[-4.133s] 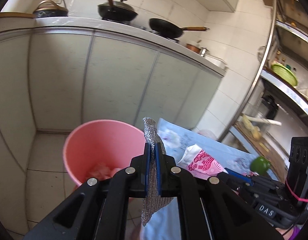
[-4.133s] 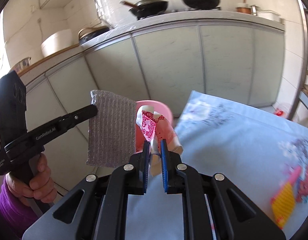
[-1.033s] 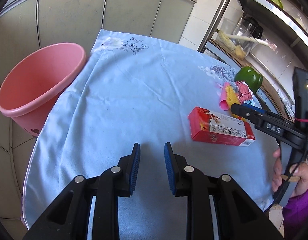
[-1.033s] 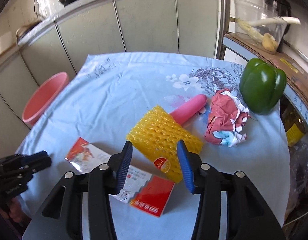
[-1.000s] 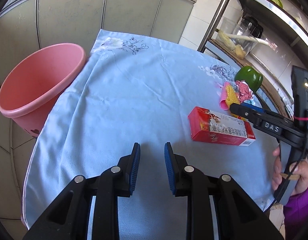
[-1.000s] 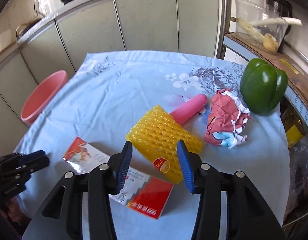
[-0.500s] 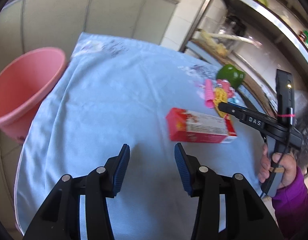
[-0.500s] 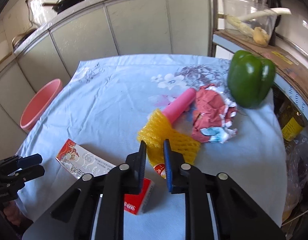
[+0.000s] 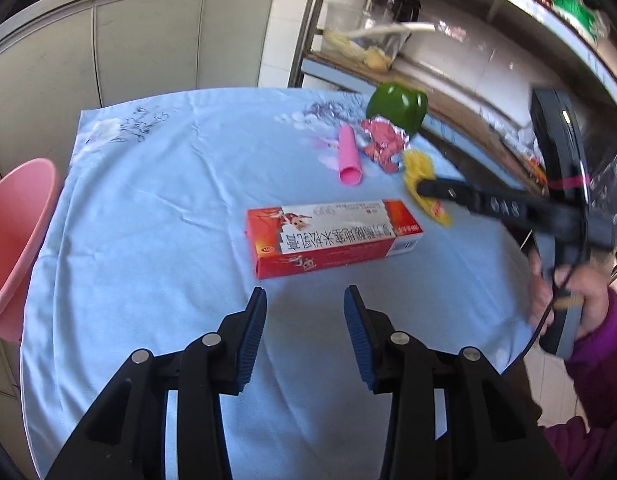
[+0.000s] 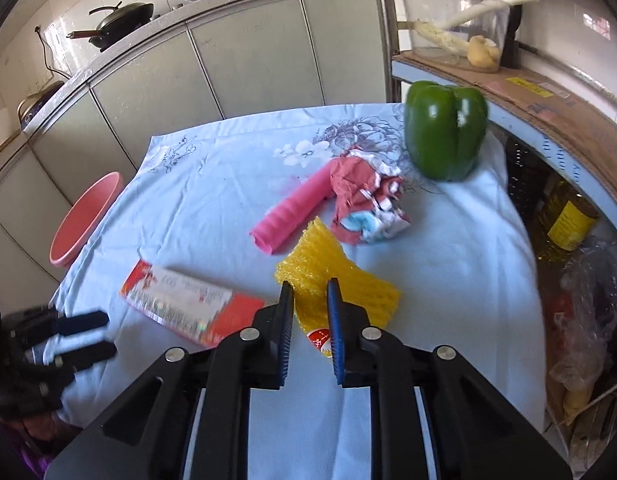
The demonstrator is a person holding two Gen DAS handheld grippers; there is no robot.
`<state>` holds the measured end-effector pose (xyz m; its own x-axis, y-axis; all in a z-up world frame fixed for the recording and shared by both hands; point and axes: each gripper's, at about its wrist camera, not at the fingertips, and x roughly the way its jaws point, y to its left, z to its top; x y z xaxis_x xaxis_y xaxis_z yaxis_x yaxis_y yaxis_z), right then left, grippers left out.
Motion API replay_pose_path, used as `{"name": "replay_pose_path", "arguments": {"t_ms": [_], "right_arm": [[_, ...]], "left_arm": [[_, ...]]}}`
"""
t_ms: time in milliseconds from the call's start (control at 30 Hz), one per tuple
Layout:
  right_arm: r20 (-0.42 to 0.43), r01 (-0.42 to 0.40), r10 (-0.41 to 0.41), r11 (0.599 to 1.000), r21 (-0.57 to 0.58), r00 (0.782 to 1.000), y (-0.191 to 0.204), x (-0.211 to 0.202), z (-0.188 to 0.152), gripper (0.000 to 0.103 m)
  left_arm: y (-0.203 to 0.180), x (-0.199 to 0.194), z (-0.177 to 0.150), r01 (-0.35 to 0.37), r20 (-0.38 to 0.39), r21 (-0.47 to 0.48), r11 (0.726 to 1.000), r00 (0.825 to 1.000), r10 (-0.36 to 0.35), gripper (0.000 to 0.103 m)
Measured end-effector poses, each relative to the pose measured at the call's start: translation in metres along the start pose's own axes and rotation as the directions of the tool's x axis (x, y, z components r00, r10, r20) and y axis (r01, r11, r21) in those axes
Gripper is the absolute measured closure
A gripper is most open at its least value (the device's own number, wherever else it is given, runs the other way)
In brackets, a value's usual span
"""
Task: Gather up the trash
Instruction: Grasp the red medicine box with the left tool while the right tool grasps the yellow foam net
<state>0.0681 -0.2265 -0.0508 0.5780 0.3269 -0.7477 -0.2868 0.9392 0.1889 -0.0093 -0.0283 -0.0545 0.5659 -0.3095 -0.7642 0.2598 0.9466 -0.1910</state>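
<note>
A red carton (image 9: 332, 236) lies mid-table on the blue cloth, just beyond my left gripper (image 9: 305, 296). That gripper's jaws are closing with nothing between them. My right gripper (image 10: 309, 292) is shut on a yellow foam net (image 10: 332, 276), which bunches between the pads. From the left wrist view the right gripper (image 9: 424, 190) pinches the net (image 9: 418, 168) beside the carton's right end. A pink tube (image 10: 296, 208) and a crumpled red wrapper (image 10: 364, 204) lie just past the net. The pink bin (image 9: 16, 232) stands off the table's left edge.
A green pepper (image 10: 444, 128) sits at the table's far right corner. Behind it is a metal shelf rack with a glass bowl (image 10: 452, 20), and an oil bottle (image 10: 568, 220) stands lower down. Grey cabinets (image 10: 248, 64) run behind. A hand in a purple sleeve (image 9: 588, 320) holds the right gripper.
The right gripper closed on the yellow net and drew it off the pink tube. The left gripper moved up to the red carton and its jaws spread wider than a second ago.
</note>
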Motion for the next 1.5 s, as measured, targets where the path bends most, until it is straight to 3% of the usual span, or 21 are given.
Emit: {"name": "replay_pose_path", "arguments": {"t_ms": [133,333,500,700,900,1067,1300,1500], "right_arm": [[-0.032,-0.011,0.010,0.998,-0.055,0.999,0.014,0.020,0.013,0.086],[-0.083,-0.076,0.070,0.995,-0.065,0.994,0.026,0.022,0.005,0.086],[-0.120,-0.168,0.164,0.986,-0.019,0.979,0.034,0.018,-0.005,0.086],[-0.164,-0.287,0.286,0.958,0.016,0.944,0.058,0.020,-0.017,0.086],[-0.109,-0.262,0.264,0.965,0.028,0.958,0.054,0.008,-0.016,0.086],[-0.069,-0.247,0.251,0.967,0.061,0.966,0.041,-0.004,-0.015,0.086],[-0.038,-0.238,0.242,0.968,0.076,0.970,0.035,-0.015,-0.021,0.086],[-0.028,-0.230,0.232,0.970,0.074,0.972,0.035,-0.019,-0.026,0.086]], "left_arm": [[0.001,0.010,0.006,-0.045,-0.016,0.007,0.999,0.999,0.045,0.065],[0.022,0.026,0.024,-0.109,-0.025,-0.053,0.993,0.994,0.108,0.067],[0.034,0.037,0.041,-0.126,-0.014,-0.088,0.988,0.992,0.125,0.067],[0.044,0.039,0.059,-0.102,0.011,-0.172,0.980,0.994,0.105,0.068],[0.045,0.015,0.053,-0.066,0.023,-0.226,0.972,0.997,0.073,0.063],[0.020,0.007,0.040,-0.025,-0.014,-0.206,0.978,1.000,0.022,0.061],[-0.002,0.026,0.024,-0.068,-0.098,-0.196,0.978,0.994,0.049,0.061],[-0.013,0.032,0.020,-0.117,-0.107,-0.144,0.983,0.989,0.102,0.059]]}}
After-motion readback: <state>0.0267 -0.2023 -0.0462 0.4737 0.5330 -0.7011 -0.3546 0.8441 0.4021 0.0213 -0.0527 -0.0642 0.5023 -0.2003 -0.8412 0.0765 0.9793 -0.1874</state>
